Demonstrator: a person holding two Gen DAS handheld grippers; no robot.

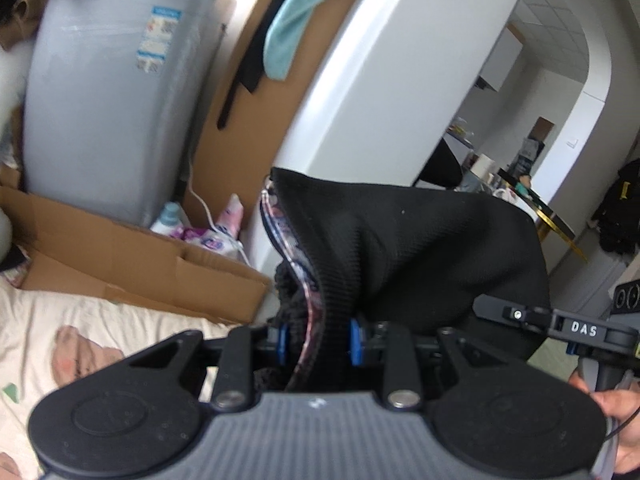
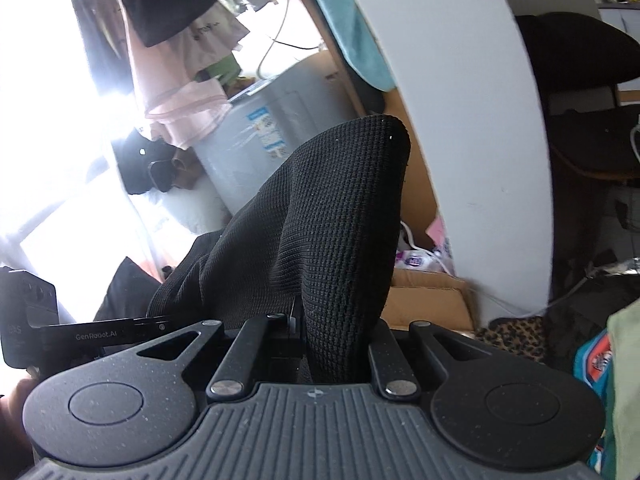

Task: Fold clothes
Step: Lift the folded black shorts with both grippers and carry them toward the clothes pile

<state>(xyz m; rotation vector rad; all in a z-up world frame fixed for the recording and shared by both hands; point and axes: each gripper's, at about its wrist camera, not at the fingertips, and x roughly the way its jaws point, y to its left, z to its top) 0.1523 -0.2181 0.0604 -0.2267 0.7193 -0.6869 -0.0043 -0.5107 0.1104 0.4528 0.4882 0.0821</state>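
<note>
Both of your grippers grip one black knit garment (image 1: 420, 248), held up in the air above the bed sheet (image 1: 80, 344). Your left gripper (image 1: 318, 342) pinches a bunched, thick edge between its blue pads. Your right gripper (image 2: 320, 344) is nearly fully closed on a fold of the same fabric.

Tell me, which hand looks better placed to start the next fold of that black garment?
Hard to separate: both jaws pinch the black garment. Probably the left gripper, which grips the ribbed edge beside the bedsheet; the right gripper holds plain fabric.
</note>
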